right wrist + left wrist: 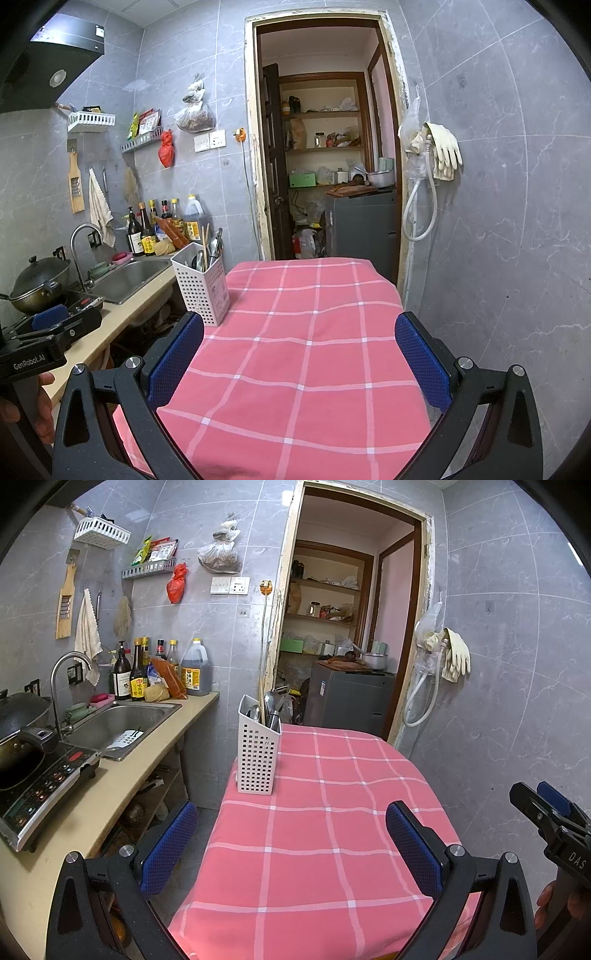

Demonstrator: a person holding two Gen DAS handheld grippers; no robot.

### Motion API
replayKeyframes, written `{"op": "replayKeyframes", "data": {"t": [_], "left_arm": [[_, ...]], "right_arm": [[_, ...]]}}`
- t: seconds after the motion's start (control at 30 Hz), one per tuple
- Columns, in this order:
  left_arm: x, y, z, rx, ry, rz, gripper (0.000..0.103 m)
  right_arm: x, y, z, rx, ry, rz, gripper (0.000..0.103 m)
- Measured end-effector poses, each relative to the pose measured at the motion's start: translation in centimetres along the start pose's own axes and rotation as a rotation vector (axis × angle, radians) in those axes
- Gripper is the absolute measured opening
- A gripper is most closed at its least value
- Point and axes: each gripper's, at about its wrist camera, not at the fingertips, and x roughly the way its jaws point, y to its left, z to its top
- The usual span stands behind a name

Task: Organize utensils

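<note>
While the left wrist camera is looking along the table, the left gripper (291,834) is hovering with its blue pads spread wide, grasping nothing, above the pink checked tablecloth (325,830). A white perforated holder (256,755) is standing upright at the cloth's far left corner, with metal utensils (271,707) poking out of its top. To its left, a white spatula (123,738) is lying in the steel sink (118,727). At the right edge, the right gripper (554,812) is showing only partly.

Seen from the right wrist camera, the right gripper (299,358) is likewise hanging released and empty over the cloth (306,354). The holder (202,291) is sitting at the far left corner, carrying spoons and chopsticks (204,238). The left gripper (61,323) is appearing at the left, over the counter (110,325).
</note>
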Motion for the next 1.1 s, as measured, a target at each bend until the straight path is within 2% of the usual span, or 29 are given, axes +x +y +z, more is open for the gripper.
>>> {"op": "replayKeyframes", "data": {"t": [1.1], "left_arm": [[-0.2,1.3,-0.7,-0.004,0.006,0.007,0.103]], "right_arm": [[0.1,0.7,-0.2,-0.005,0.005,0.006,0.102]]}}
